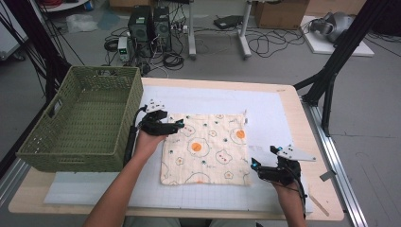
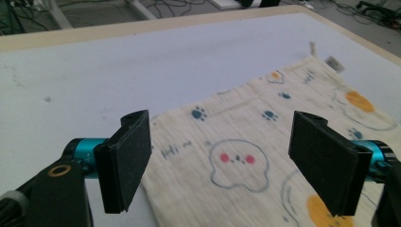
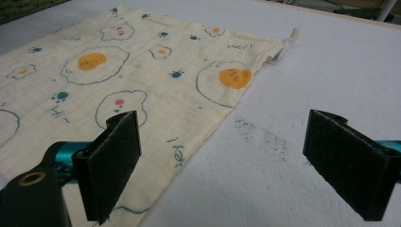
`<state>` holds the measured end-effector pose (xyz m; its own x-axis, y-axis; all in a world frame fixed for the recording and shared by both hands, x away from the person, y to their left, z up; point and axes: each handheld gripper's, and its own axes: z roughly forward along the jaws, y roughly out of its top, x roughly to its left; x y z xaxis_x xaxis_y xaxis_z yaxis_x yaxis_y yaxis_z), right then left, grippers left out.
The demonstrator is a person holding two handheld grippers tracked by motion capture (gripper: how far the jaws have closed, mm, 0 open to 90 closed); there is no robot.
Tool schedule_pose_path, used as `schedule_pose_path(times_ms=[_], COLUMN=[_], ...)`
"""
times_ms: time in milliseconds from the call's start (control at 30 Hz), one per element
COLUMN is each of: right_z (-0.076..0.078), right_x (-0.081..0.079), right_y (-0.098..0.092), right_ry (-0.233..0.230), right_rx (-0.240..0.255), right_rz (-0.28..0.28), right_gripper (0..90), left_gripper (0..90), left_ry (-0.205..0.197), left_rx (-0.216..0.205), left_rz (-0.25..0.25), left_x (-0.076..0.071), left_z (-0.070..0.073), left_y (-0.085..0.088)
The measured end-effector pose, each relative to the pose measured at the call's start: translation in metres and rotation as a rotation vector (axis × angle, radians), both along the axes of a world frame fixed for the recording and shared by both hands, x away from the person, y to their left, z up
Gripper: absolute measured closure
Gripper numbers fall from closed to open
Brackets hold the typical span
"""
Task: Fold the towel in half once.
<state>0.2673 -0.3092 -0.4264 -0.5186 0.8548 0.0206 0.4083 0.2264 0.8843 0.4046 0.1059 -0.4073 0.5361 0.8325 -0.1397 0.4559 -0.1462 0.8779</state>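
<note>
I see the square cream cloth with egg and paw pictures (image 1: pixel 206 148) lying flat mid-table, my left gripper (image 1: pixel 176 126) wide open at its far left corner, my right gripper (image 1: pixel 254 165) wide open and empty at its near right corner, bare white mat (image 1: pixel 269 109) beyond.

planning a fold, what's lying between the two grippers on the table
The printed cloth lies flat between the left gripper and right gripper, nothing else on it, as the high view shows.
</note>
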Motion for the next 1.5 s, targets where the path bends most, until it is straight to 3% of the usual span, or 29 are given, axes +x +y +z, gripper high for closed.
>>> schedule_pose_path(times_ms=[167,433,467,600,667,933,1000,1133,1267,1500], right_z=[-0.001,-0.002,-0.003,-0.004,-0.006,-0.006,-0.006,-0.005,0.001,0.006], right_x=[0.001,0.001,0.001,0.003,0.004,0.007,0.01,0.022,0.04,0.102], right_y=[-0.001,0.0,0.0,0.001,0.002,0.005,0.006,0.01,0.018,0.027], right_ry=[0.013,0.019,0.02,0.025,0.033,0.043,0.048,0.066,0.063,0.118], right_rx=[0.024,0.022,0.022,0.018,0.018,0.007,0.006,-0.005,-0.061,-0.087], right_rz=[-0.005,0.001,0.001,0.008,0.008,0.013,0.013,0.015,0.036,0.002], right_gripper=[11.3,11.3,11.3,11.3,11.3,11.3,11.3,11.4,11.4,11.4], left_gripper=[24.0,25.9,26.1,32.4,35.5,76.5,83.2,84.4,84.4,84.6], left_ry=[0.032,0.087,0.079,0.115,0.107,0.069,0.065,0.074,0.084,0.102], left_rx=[0.057,0.144,0.155,0.186,0.19,0.211,0.217,0.197,0.177,0.134], left_rz=[0.05,0.112,0.124,0.115,0.119,0.017,0.008,0.009,0.008,0.02], left_x=[0.021,0.047,0.049,0.054,0.054,0.051,0.05,0.051,0.052,0.052], left_z=[-0.008,-0.028,-0.03,-0.043,-0.044,-0.043,-0.043,-0.044,-0.044,-0.044], left_y=[-0.002,-0.004,-0.004,-0.002,-0.002,-0.006,-0.007,-0.006,-0.003,0.0])
